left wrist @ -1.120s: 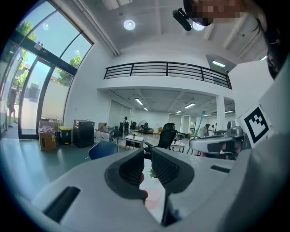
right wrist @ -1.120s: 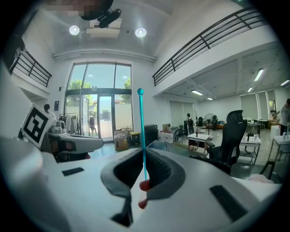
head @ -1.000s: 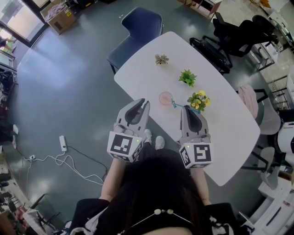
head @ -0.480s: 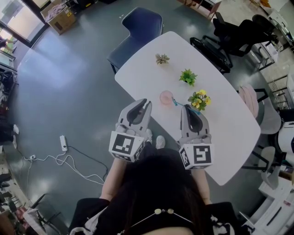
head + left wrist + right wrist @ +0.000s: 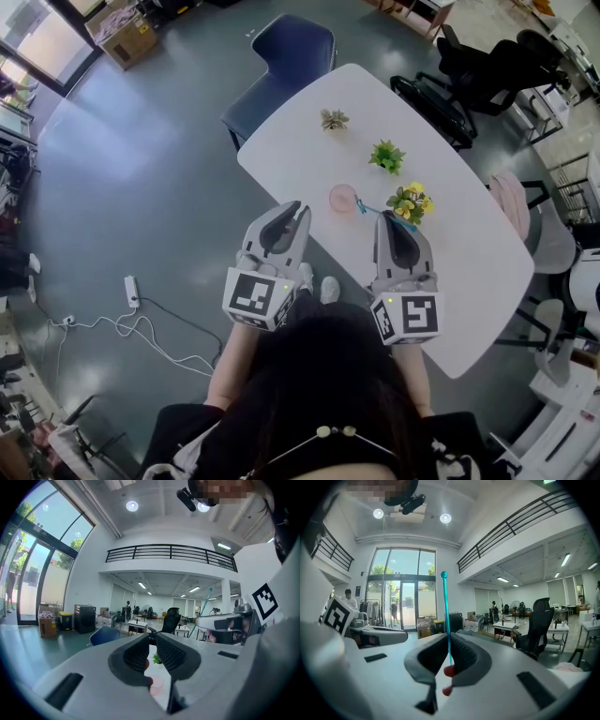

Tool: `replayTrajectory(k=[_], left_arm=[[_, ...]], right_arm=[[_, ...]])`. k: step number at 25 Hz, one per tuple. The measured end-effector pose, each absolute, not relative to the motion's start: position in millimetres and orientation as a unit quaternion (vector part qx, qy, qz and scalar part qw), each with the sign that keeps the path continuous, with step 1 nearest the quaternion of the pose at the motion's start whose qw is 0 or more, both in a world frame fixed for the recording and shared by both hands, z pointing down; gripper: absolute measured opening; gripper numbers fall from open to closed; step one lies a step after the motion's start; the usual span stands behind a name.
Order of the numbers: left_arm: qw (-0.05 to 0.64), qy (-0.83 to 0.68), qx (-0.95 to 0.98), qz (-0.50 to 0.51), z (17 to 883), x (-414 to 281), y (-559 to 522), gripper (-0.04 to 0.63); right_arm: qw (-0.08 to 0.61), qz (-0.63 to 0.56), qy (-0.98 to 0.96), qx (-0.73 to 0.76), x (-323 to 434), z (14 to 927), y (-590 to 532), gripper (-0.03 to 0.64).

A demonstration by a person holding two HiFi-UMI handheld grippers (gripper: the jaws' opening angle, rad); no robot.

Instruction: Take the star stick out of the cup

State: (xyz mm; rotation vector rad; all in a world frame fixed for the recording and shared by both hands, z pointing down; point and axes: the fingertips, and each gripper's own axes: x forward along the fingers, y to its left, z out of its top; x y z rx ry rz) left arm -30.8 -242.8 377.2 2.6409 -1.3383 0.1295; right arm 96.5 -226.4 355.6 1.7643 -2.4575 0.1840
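Long white oval table (image 5: 469, 272), left gripper (image 5: 291, 208) at its near edge, fingers pressed together on nothing, right gripper (image 5: 389, 217) over the tabletop, small translucent pink cup (image 5: 342, 198) just ahead, thin teal star stick (image 5: 446, 611) pinched in the right gripper's fingers, far end at the cup's rim

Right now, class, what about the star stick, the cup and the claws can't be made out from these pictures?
- Star stick: lower end hidden behind the right claw, right gripper view.
- Cup: too small in the head view to tell whether the stick's tip is inside.
- Cup, left gripper view: mostly blocked by the left claw.
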Motion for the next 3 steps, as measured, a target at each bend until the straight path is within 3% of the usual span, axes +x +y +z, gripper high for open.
replayTrajectory(k=[3], left_arm=[[0.09, -0.449, 0.888, 0.044, 378.3, -31.3, -241.4, 0.051]], right_arm=[[0.055, 0.057, -0.81, 0.581, 96.0, 353.6, -224.9, 0.018]])
